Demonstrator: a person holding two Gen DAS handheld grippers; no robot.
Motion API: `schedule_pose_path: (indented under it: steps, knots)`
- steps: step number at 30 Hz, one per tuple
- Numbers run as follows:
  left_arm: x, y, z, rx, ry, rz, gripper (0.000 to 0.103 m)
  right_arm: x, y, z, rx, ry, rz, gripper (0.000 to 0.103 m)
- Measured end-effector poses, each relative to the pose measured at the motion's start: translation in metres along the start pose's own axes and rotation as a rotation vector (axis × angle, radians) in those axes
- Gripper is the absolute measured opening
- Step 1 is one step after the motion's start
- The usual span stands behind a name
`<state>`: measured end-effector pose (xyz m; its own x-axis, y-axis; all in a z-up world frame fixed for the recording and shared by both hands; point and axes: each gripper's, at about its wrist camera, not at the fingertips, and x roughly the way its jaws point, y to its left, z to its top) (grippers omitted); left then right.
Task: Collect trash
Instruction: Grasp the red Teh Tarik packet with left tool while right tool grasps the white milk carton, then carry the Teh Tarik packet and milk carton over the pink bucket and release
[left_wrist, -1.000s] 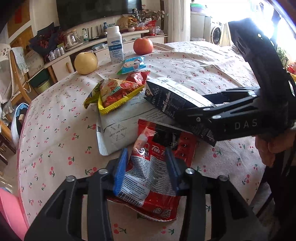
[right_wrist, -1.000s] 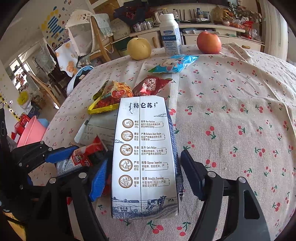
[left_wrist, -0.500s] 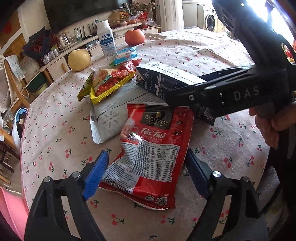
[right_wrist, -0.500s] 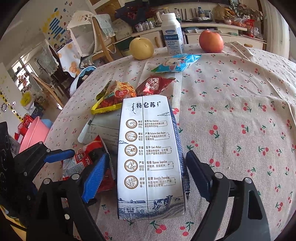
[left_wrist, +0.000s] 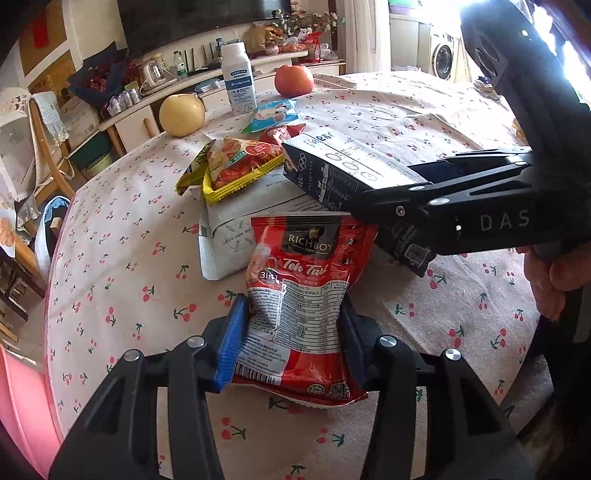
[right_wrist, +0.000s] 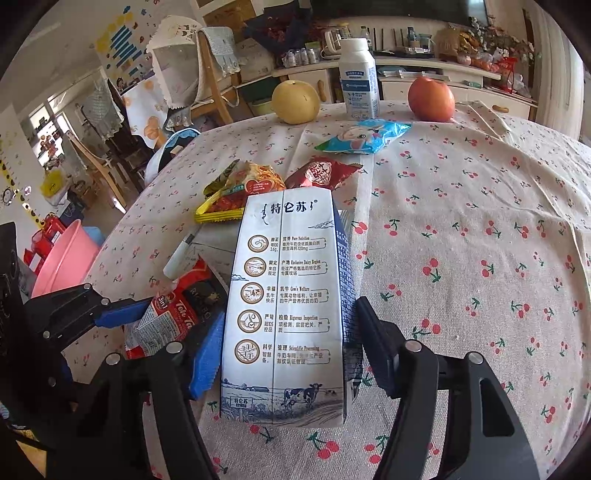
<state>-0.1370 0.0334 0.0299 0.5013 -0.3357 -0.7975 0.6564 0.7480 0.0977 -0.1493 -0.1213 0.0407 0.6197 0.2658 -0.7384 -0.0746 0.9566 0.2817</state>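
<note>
A cherry-print tablecloth (right_wrist: 480, 229) is covering the round table, with a pear (right_wrist: 295, 101), an apple (right_wrist: 431, 99) and a white bottle (right_wrist: 359, 85) sitting at its far edge. The right gripper (right_wrist: 286, 343), angled downward, is closing around the milk carton (right_wrist: 284, 306), seemingly touching it. The left gripper (left_wrist: 291, 339) is closing on the red tea sachet (left_wrist: 303, 295), pads pressing its sides.

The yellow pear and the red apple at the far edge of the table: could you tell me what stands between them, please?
A white bottle with a blue label stands upright between the yellow pear and the red apple; both wrist views show it.
</note>
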Motion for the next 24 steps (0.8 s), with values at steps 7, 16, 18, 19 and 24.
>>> schedule_pose_path:
  steps: [7, 16, 18, 19, 24]
  knots:
    - [-0.008, 0.018, 0.000, -0.109, -0.012, -0.001, 0.043, -0.010, -0.002, 0.001, 0.010, -0.026, 0.011, 0.066]
    - [-0.023, 0.042, 0.003, -0.234, -0.073, 0.001, 0.043, -0.029, 0.003, 0.005, 0.018, -0.057, 0.051, 0.066]
    - [-0.027, 0.048, 0.004, -0.259, -0.087, 0.010, 0.043, -0.033, 0.008, 0.005, -0.003, -0.065, 0.051, 0.066]
    - [-0.030, 0.052, 0.004, -0.277, -0.097, 0.015, 0.043, -0.035, 0.011, 0.005, -0.010, -0.067, 0.051, 0.066]
    - [-0.041, 0.072, 0.003, -0.363, -0.142, 0.060, 0.042, -0.037, 0.018, 0.008, 0.002, -0.059, 0.075, 0.067]
